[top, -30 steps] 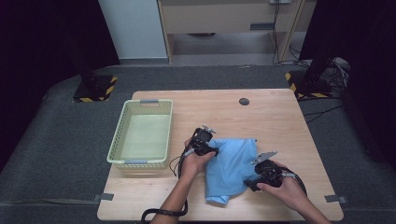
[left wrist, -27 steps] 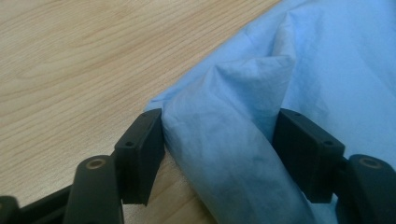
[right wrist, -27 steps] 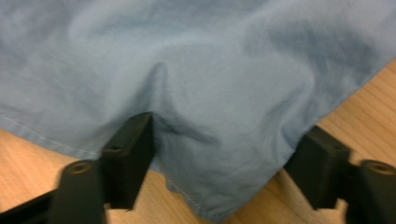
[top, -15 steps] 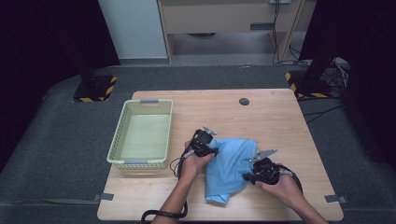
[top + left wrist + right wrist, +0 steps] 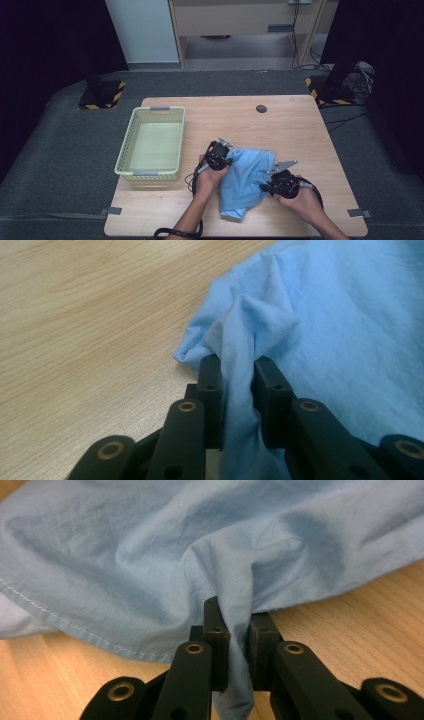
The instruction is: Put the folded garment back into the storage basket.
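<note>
A light blue cloth lies crumpled on the wooden table near its front edge. At the cloth's left edge my left gripper is shut on a pinched fold of the blue cloth. The right gripper holds the cloth's right edge, with its jaws shut on a bunched ridge of the fabric. A hemmed border of the cloth runs along the wood in the right gripper view. Both hands come in from the bottom of the high view.
A pale green slatted basket stands on the left part of the table, with nothing in it. A small dark round disc lies near the table's far edge. Bare wood stretches behind the cloth and to its right.
The right gripper has carried its edge of the cloth leftward and a little nearer, bunching the fabric narrower. The left gripper has hardly moved.
</note>
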